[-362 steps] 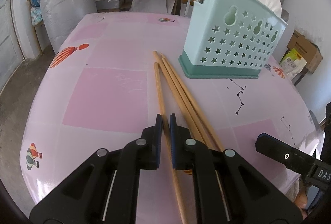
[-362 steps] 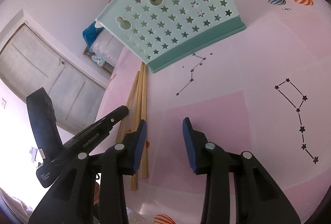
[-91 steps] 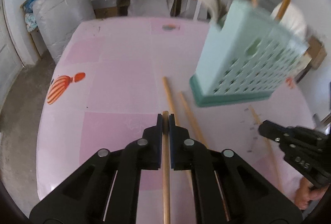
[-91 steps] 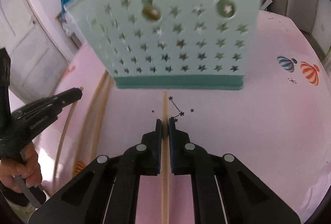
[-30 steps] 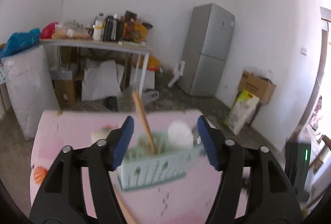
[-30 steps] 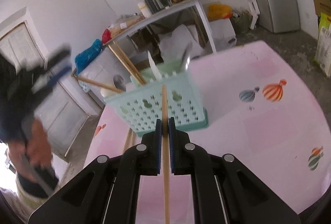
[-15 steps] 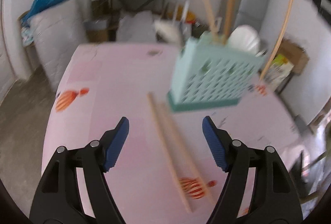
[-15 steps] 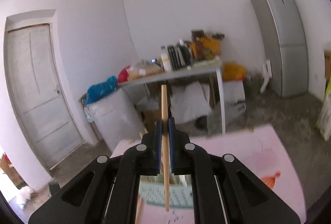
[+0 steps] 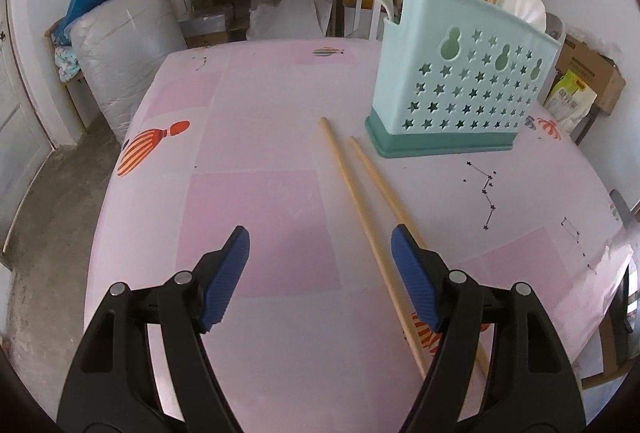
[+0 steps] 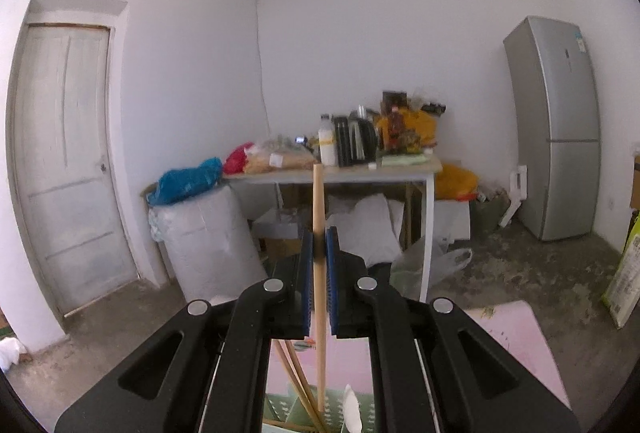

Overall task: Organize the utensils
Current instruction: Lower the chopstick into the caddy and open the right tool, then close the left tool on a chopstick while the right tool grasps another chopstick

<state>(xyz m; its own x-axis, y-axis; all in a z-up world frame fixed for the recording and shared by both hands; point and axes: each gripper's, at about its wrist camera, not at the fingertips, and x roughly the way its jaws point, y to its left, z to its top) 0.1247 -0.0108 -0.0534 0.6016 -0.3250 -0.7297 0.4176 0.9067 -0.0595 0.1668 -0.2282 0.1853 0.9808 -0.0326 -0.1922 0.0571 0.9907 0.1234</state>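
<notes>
The left tool (image 9: 320, 245) gapes wide, its jaws having just been opening, empty above the tabletop (image 9: 256, 137). Two chopsticks (image 9: 360, 201) lie at 1 o'clock, holder (image 9: 460, 89) beyond. The right tool (image 10: 319, 253) clamps a chopstick (image 10: 319, 217) upright over the holder.

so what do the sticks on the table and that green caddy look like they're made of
The two chopsticks lying on the table look like bare wood or bamboo: pale tan, matte, no sheen or paint. Which of the two, the views cannot tell. The caddy looks like moulded plastic: smooth pale mint walls punched with star-shaped holes, on a darker green base, with a soft, even sheen.
</notes>
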